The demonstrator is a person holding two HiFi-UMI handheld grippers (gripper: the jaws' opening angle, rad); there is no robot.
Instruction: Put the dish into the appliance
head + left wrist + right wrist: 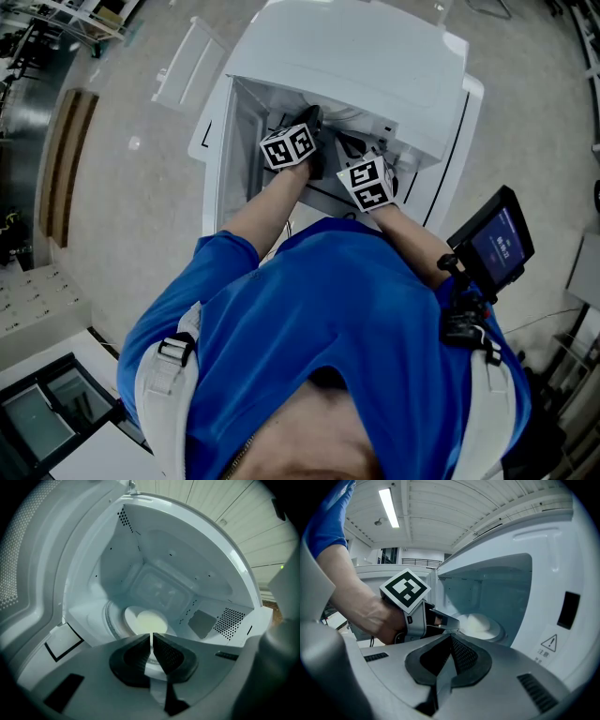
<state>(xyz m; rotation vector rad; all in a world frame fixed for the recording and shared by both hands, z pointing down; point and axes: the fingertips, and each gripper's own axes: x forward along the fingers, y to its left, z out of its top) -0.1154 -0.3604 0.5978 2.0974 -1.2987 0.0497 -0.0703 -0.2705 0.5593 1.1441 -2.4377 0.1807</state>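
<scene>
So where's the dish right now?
The dish is inside the open microwave, low over its turntable, near rim gripped by the left tongs.

We saw a white bench (466,122) marked with black lines standing on a pale speckled floor (141,216). The white microwave (356,56) stood directly on the bench with its cavity open. Inside it, the pale dish (147,620) sat on the turntable (112,620).

Left gripper view, lower centre: left gripper (152,641) body hides dish (143,619) near rim. Right gripper view, centre: left gripper jaw covers dish's left edge; label (548,648) print at lower right too small to read. Head view: screen (500,242) text at right illegible; torso (347,319) hides microwave's (375,66) near edge, bottom half.
</scene>
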